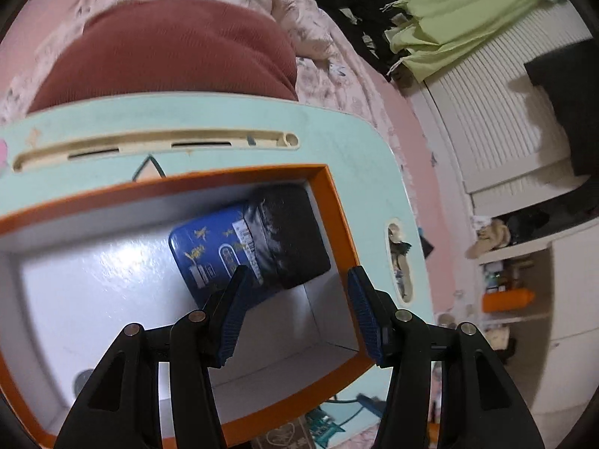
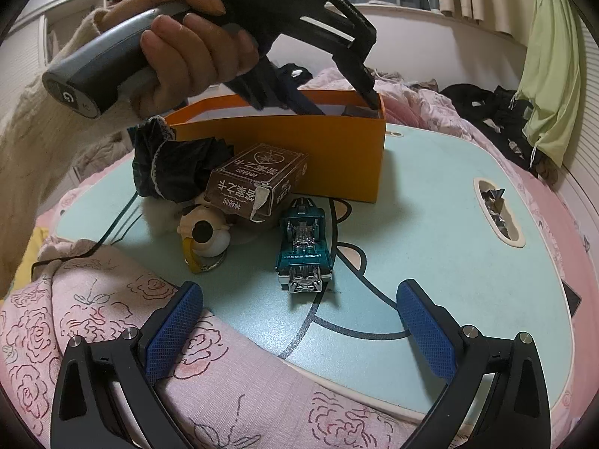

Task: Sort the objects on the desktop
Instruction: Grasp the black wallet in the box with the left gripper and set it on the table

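Right wrist only: toy car (image 2: 304, 247)

box (image 1: 329, 202): near-left corner cut off by frame edge, behind the left jaw's arm
blue tin (image 1: 209, 247): lower end hidden behind left jaw tip; print too blurred to read
black pouch (image 1: 295, 235): lies over tin's far end, label unreadable
plush toy (image 2: 204, 232): upper part hidden under brown carton (image 2: 258, 183), far ahead of left jaw
box inside, right wrist view: mostly hidden by its wall

Glossy white-lined cardboard box (image 1: 329, 202), chrome-and-teal toy car (image 2: 304, 245) — matt tabletop (image 2: 430, 232)
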{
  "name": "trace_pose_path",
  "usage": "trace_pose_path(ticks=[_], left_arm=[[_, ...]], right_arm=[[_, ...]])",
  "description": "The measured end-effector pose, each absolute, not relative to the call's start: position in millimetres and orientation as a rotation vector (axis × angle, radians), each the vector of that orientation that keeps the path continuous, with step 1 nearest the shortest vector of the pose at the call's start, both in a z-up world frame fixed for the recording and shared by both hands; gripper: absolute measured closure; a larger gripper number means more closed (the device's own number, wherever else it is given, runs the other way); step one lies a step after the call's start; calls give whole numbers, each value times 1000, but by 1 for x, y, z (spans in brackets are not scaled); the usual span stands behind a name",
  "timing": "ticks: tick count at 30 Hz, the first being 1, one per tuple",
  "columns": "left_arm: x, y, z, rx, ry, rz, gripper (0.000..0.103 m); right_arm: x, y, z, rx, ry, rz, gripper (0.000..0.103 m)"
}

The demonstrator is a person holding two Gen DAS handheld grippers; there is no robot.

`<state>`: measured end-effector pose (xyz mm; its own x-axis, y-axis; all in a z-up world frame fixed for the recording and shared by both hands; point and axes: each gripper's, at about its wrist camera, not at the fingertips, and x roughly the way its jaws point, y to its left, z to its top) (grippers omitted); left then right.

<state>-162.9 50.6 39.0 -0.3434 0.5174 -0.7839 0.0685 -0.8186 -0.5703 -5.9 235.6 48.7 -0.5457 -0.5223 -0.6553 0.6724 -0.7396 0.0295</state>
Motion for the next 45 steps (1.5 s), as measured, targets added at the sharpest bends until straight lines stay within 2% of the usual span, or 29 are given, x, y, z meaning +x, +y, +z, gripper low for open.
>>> trace_pose_path(ticks=[16, 18, 20, 24, 34, 35, 37, 40, 41, 42, 44, 45], left_arm=[[-167, 29, 10, -1428, -1256, 2025, 52], [-167, 28, 8, -1417, -1269, 2040, 60], [-167, 26, 4, -1404, -1285, 2045, 73], [-170, 22, -4, -1377, -1362, 1997, 74], [-146, 17, 28, -1312, -1222, 2071, 78], [-140, 15, 34, -1297, -1210, 2076, 102], [-126, 11, 48, -1264, -1163, 2082, 103], [-117, 12, 57, -1351, -1016, 2174, 102], [-118, 12, 56, -1386, -992, 2193, 99], [-120, 12, 55, -1411, -982, 2195, 95], [-128, 14, 53, -1467, -976, 2178, 72], [-132, 15, 54, -1480, -976, 2180, 68]], right_arm=[[-6, 235, 48, 860, 292, -2266, 0], [-5, 235, 48, 860, 292, -2267, 0], [-6, 236, 47, 860, 292, -2267, 0], [-6, 236, 47, 859, 292, -2267, 0], [-5, 236, 47, 859, 292, -2267, 0], [-5, 236, 47, 859, 292, -2267, 0], [-5, 236, 47, 860, 292, -2267, 0], [-5, 235, 47, 859, 292, -2267, 0], [-5, 235, 47, 859, 292, -2267, 0], [-5, 235, 47, 859, 292, -2267, 0], [-5, 236, 47, 859, 291, -2267, 0], [-5, 235, 47, 859, 291, -2267, 0]])
